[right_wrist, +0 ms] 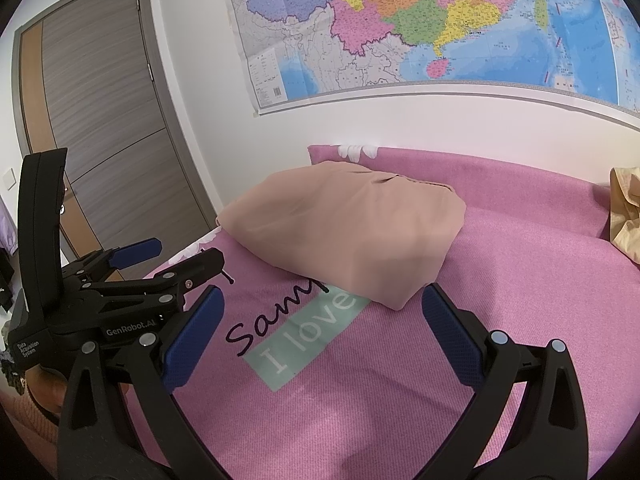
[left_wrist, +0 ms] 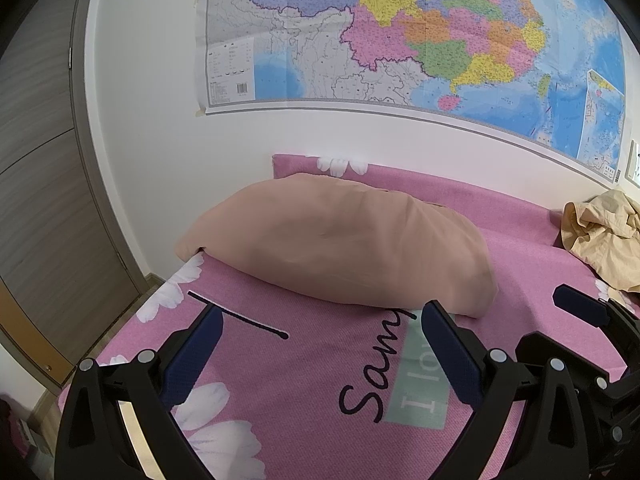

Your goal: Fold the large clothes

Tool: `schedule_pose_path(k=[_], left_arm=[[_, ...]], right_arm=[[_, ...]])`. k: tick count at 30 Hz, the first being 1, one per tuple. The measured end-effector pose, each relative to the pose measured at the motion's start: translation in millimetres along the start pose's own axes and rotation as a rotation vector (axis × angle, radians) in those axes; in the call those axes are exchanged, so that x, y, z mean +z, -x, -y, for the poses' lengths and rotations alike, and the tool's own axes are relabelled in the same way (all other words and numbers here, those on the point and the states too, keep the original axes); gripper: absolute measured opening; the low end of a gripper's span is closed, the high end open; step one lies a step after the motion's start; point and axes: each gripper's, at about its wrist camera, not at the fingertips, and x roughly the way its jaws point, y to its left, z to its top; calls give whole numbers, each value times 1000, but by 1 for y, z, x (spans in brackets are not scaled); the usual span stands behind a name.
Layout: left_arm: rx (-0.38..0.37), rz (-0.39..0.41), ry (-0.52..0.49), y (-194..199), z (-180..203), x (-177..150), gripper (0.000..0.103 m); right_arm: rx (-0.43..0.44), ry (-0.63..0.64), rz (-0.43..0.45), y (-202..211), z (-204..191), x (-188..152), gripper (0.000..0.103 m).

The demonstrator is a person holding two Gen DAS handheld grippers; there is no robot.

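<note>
Both tongs hover spread above folded garment.

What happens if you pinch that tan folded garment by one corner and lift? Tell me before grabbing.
The tan folded garment is probably floppy: its soft, rounded bulges and fine creases suggest thin cloth, so a one-corner lift would likely unfold it. It looks light for its bulk. Pushed across the pink bedspread, it would likely bunch rather than slide whole.

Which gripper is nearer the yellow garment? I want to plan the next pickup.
Right. The right gripper is on the side of the yellow garment, which lies ahead to its right; the left gripper is farther left, beyond it.
</note>
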Motion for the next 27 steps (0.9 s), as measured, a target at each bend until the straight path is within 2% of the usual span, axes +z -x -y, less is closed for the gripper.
schedule_pose_path(k=[18,21,26,27], left_arm=[[2,24,-19,3,2,0,96],[-30,12,-17,4,7,0,96],[-132,-32,-41,-2,33,-3,96],[-176,-42,-55,-3,42,-4,96]], right_arm=[[-3,-3,0,1,2,1,98],[-16,-11,7,8,6,0,98],[-90,-59,24,34,27,-12,98],[-109,-69,30,40,31,-15,98]])
